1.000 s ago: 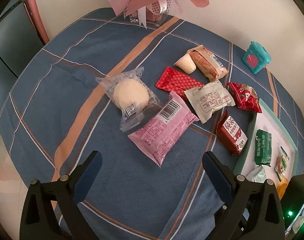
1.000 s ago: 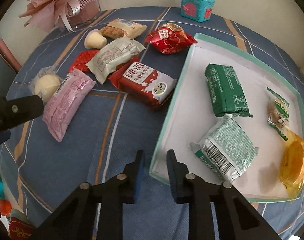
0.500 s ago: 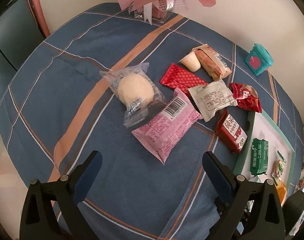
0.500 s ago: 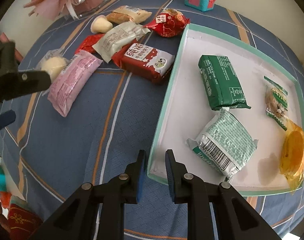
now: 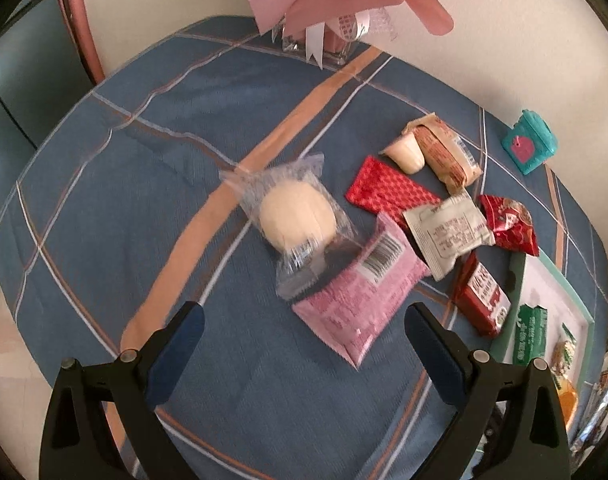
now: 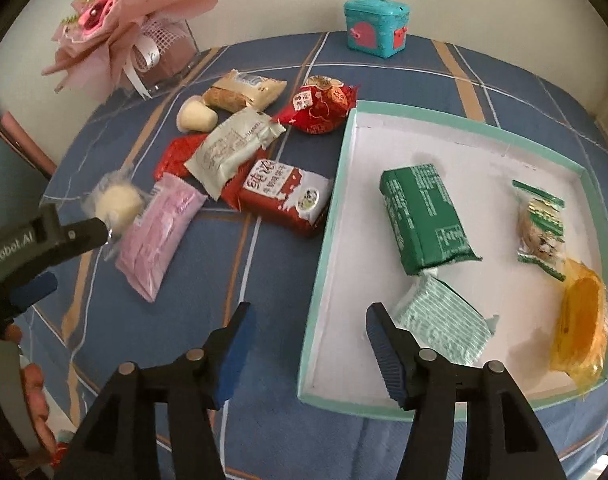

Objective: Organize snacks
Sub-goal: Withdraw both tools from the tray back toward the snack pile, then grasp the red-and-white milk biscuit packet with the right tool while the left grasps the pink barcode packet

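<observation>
Snacks are still mostly loose on the blue plaid tablecloth [image 5: 152, 168], only a few have made it into the tray.

Left wrist view: the left gripper [image 5: 304, 336] has its jaws spread wide with nothing between them, hanging above the near end of the pink packet [image 5: 360, 296]. Tucked against that packet's far end is the clear bag with a pale round bun [image 5: 292, 224]. Further right there's a red patterned packet [image 5: 388, 192], a beige packet [image 5: 448, 232] lying over it, a small cream cup [image 5: 406, 154] touching a tan wrapped bar [image 5: 444, 152], a crinkly red bag [image 5: 510, 224] and a red milk-print packet [image 5: 482, 296] right against the tray edge. Pink bouquet in a glass box [image 5: 328, 8] at the far side, teal tin [image 5: 530, 146] by the wall.

Right wrist view: the right gripper [image 6: 310, 340] has just been opening up, and its jaws now straddle the near left wall of the teal-rimmed tray [image 6: 324, 240] without pinching anything. Inside the tray: a dark green packet [image 6: 424, 220], a light green packet [image 6: 444, 320] just beside the right finger, a small green-ended candy [image 6: 540, 228] and an orange bag [image 6: 582, 320] in the near right corner. The other gripper pokes in from the left edge near the bun, with a hand [image 6: 34, 396] below it.
</observation>
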`<action>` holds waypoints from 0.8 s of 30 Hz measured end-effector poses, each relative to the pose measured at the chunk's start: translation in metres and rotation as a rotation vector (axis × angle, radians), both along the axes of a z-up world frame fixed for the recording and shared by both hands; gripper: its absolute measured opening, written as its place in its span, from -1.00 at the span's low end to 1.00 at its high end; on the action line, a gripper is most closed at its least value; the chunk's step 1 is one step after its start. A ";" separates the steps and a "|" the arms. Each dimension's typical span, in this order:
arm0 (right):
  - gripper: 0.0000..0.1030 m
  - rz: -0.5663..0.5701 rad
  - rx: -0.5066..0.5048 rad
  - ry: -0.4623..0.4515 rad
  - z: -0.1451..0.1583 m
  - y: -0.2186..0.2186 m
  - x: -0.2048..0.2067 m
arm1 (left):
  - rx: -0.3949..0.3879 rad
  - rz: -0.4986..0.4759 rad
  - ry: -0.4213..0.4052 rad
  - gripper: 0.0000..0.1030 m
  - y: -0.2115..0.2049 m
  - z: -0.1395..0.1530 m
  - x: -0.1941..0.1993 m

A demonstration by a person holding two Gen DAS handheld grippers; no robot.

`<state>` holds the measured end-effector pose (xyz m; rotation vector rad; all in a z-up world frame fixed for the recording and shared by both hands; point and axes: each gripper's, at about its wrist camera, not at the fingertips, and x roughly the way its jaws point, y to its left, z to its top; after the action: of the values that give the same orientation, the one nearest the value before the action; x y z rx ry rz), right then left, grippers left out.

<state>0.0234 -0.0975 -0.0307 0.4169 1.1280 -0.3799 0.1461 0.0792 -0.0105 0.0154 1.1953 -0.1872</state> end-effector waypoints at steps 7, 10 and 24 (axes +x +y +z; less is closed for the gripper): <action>0.63 -0.016 0.053 -0.022 -0.011 -0.012 0.011 | 0.034 -0.080 -0.028 0.94 -0.009 -0.005 0.014; 0.87 -0.026 0.070 -0.028 -0.016 -0.017 0.016 | 0.031 -0.104 -0.015 0.94 -0.016 -0.010 0.019; 1.00 0.006 0.035 -0.164 0.006 -0.045 0.050 | 0.053 -0.157 0.029 0.94 -0.043 -0.026 0.030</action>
<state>0.0734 -0.1421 -0.0247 0.4674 0.9768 -0.3149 0.1758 0.0363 -0.0365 0.1537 1.2282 -0.2939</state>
